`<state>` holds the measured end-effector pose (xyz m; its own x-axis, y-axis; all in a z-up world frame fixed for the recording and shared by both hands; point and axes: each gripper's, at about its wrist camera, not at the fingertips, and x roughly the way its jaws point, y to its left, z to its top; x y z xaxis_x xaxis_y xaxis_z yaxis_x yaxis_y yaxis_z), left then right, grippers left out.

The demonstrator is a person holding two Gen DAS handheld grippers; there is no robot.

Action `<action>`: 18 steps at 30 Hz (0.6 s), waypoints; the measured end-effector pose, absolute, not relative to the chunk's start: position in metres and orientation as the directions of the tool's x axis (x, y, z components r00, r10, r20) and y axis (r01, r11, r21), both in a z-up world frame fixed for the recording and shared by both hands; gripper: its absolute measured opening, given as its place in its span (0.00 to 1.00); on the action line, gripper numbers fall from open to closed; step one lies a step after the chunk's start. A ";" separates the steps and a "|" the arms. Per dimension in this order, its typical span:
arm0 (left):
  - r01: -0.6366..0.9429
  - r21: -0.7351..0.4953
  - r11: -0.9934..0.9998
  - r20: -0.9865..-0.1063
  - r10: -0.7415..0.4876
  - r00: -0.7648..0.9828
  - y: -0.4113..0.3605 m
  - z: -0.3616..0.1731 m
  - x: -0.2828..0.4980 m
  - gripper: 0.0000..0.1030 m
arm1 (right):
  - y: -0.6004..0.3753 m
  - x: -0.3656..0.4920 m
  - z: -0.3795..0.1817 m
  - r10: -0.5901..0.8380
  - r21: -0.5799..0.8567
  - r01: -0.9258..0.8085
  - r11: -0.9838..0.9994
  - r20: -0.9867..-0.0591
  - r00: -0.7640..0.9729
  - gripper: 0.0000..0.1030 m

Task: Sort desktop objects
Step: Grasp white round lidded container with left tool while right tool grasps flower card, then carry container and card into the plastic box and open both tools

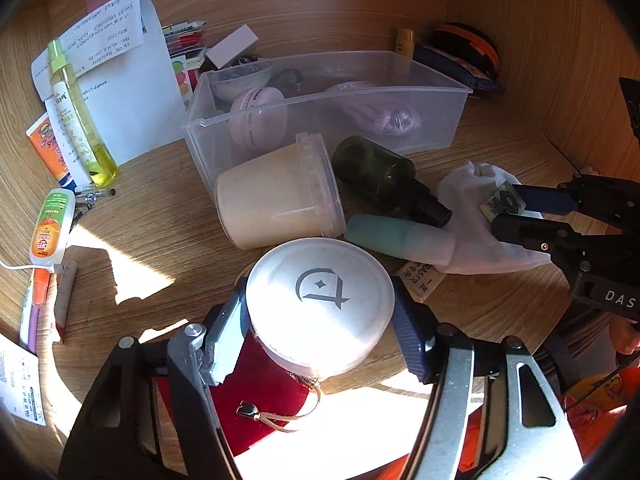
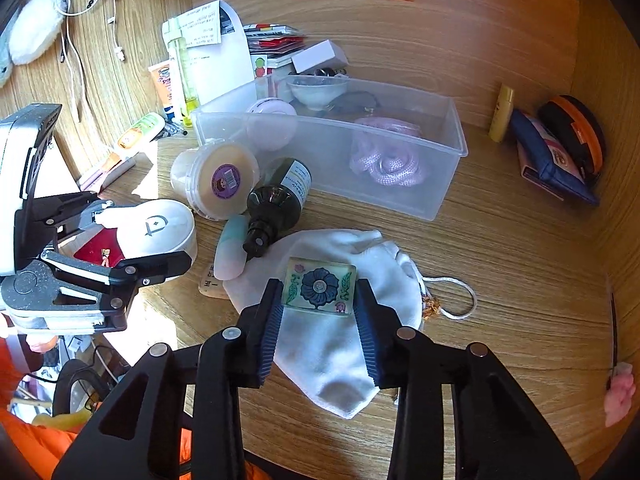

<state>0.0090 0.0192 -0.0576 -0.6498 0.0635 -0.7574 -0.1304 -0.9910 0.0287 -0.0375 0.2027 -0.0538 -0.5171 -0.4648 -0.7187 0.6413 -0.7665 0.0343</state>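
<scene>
Both grippers point(image 1: 320, 312) point(image 2: 318, 300) tilted downward, fingers point(image 2: 268, 332) narrowed.

Between the right gripper point(image 2: 319, 312) pads, a glossy glazed tile point(image 2: 319, 286) on soft matt white cloth point(image 2: 340, 344). Left gripper point(image 1: 320, 320) clasps a smooth matt plastic jar point(image 1: 320, 300). Beyond, a clear plastic bin point(image 2: 400, 184) on grained wood desk point(image 2: 520, 280).
</scene>
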 end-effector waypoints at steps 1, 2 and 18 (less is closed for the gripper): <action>-0.127 0.024 -0.992 -0.754 0.065 -0.654 0.017 -0.055 0.010 0.63 | 0.203 -0.038 -0.053 -0.466 0.037 0.641 -0.767 -0.718 -0.517 0.32; -0.123 0.021 -0.992 -0.749 0.066 -0.660 0.016 -0.052 0.011 0.63 | 0.204 -0.038 -0.052 -0.469 0.039 0.641 -0.766 -0.716 -0.517 0.32; -0.060 -0.025 -0.998 -0.666 0.061 -0.744 -0.014 0.004 0.008 0.63 | 0.219 -0.050 -0.017 -0.499 0.055 0.622 -0.781 -0.653 -0.570 0.32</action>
<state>0.0083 -0.0135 0.0036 -0.7436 0.0613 -0.6659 -0.0600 -0.9979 -0.0249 -0.0503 0.2189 -0.0166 -0.5697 -0.4993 -0.6528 0.6217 -0.7813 0.0550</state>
